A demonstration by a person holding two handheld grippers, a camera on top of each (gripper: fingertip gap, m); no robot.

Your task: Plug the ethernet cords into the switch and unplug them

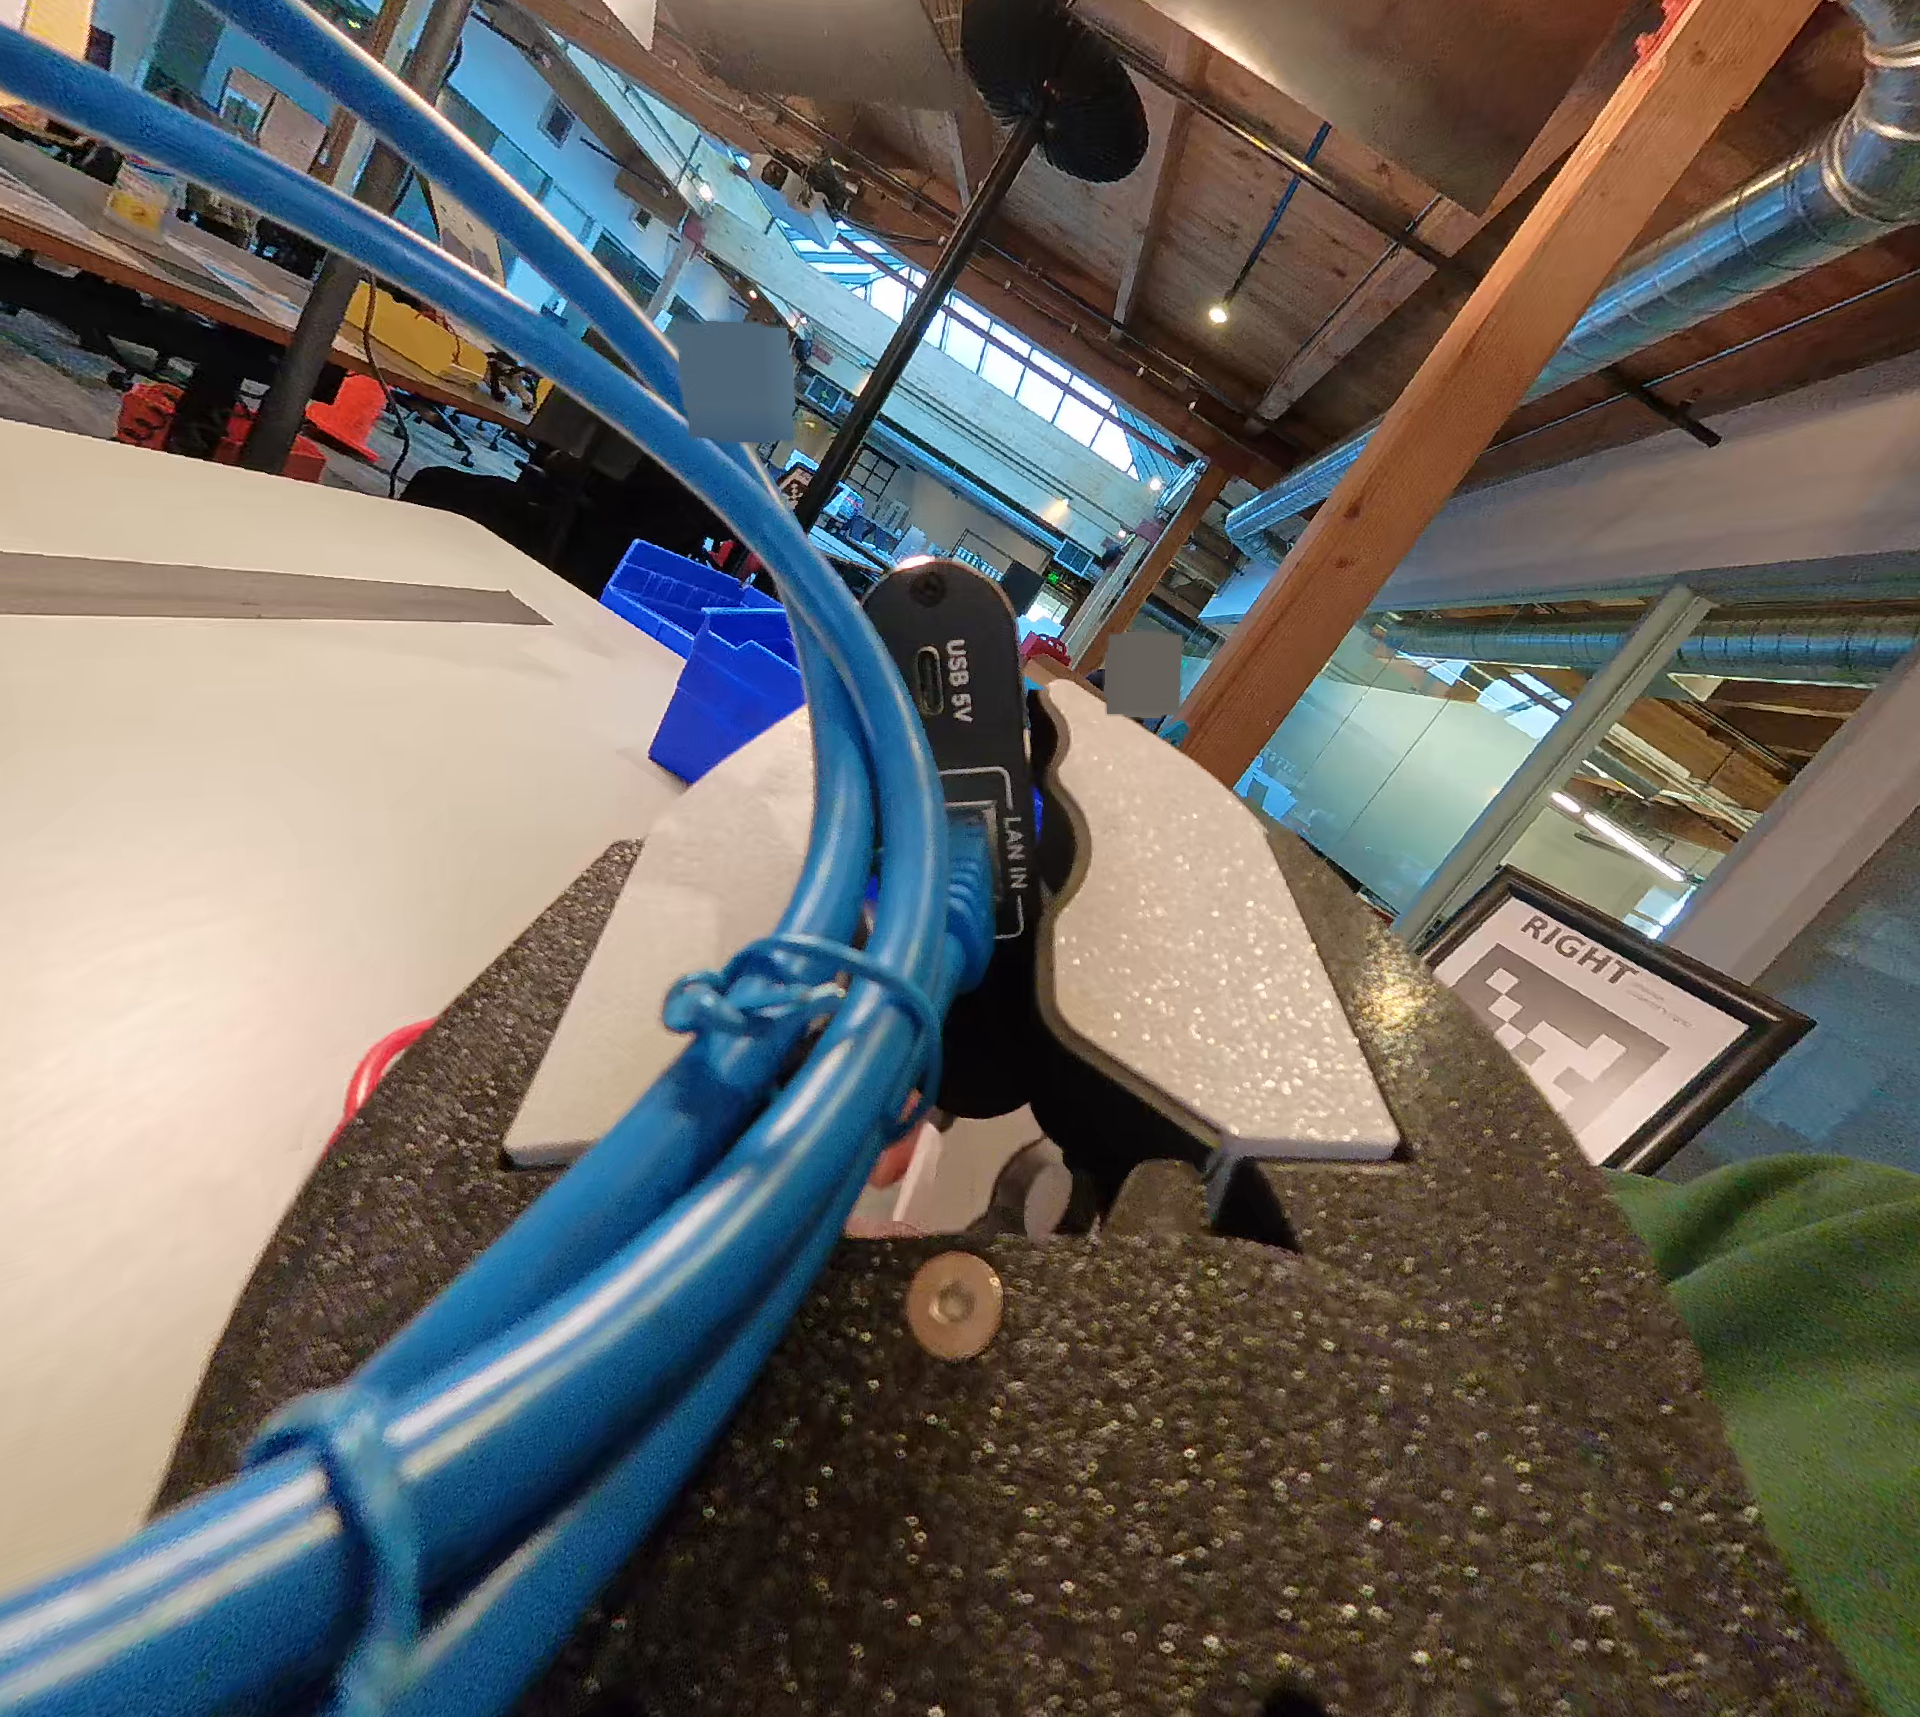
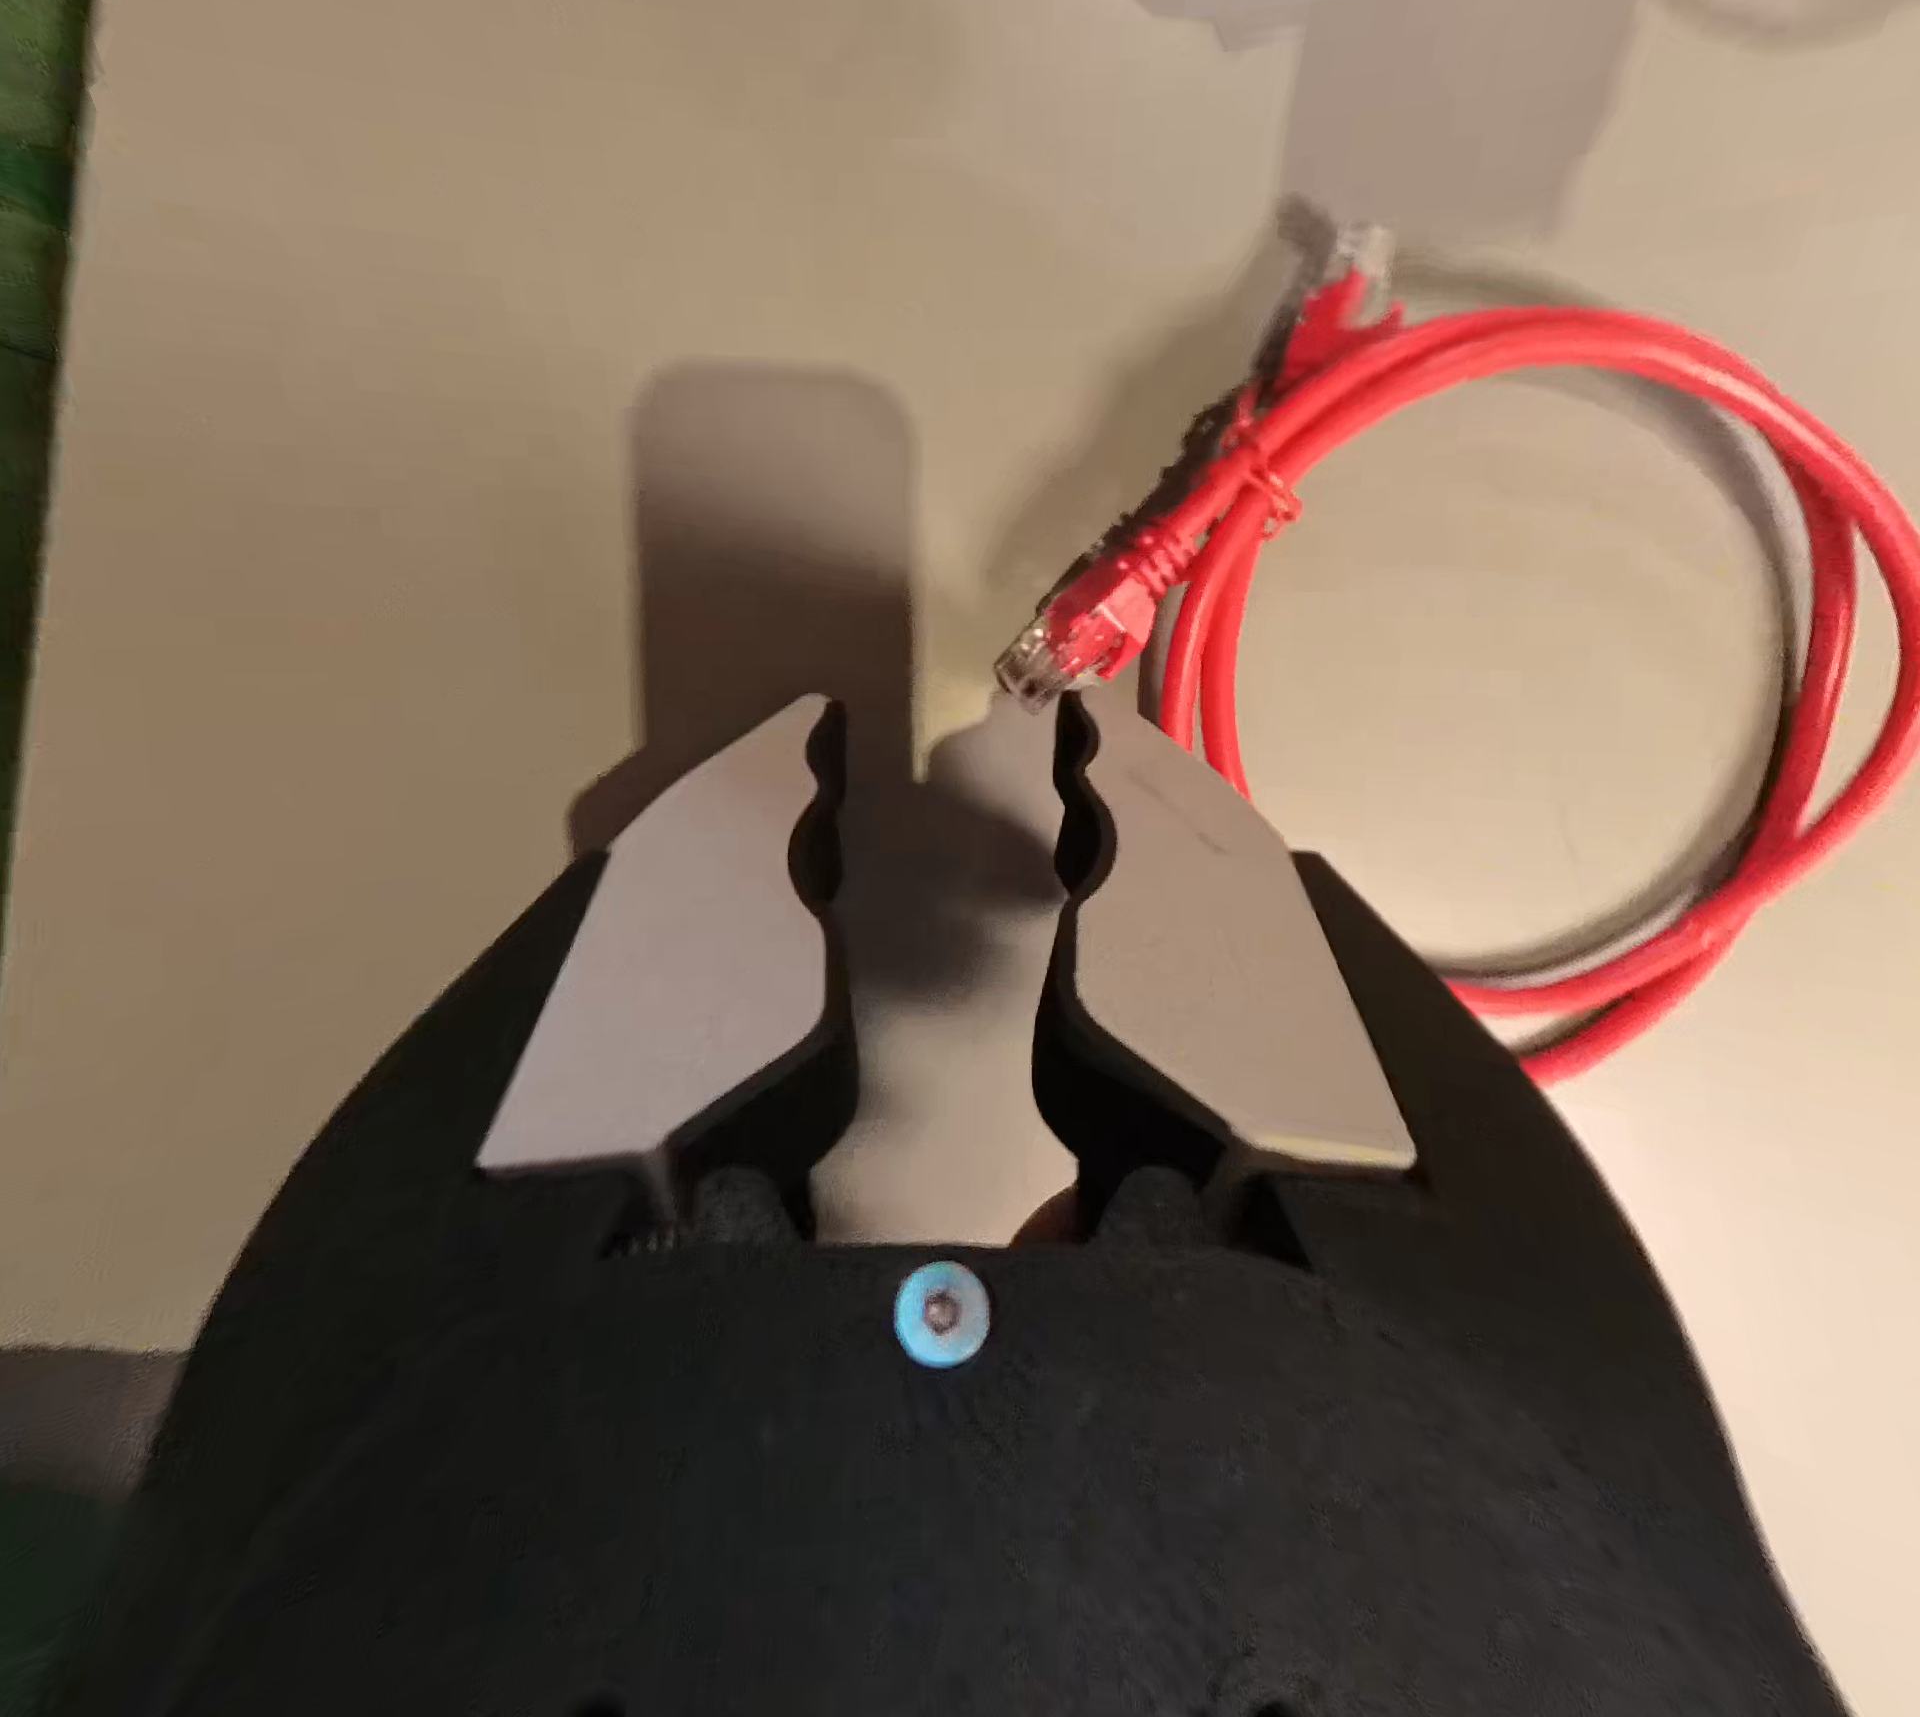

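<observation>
I'm clamping the switch (image 1: 966,794) in my left tongs (image 1: 997,846), blue cord (image 1: 831,732) plugged in, steadying it; my right tongs (image 2: 951,711) are gaping empty beside the red cord's plug (image 2: 1070,639).

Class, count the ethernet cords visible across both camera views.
2: a coiled blue ethernet cord plugged into the black switch in the left gripper; a coiled red ethernet cord on the table.

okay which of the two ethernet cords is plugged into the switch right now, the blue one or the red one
The blue cord: its plug sits in a port of the black switch held in the left tool. The red cord lies coiled on the table, both plugs free.
</observation>
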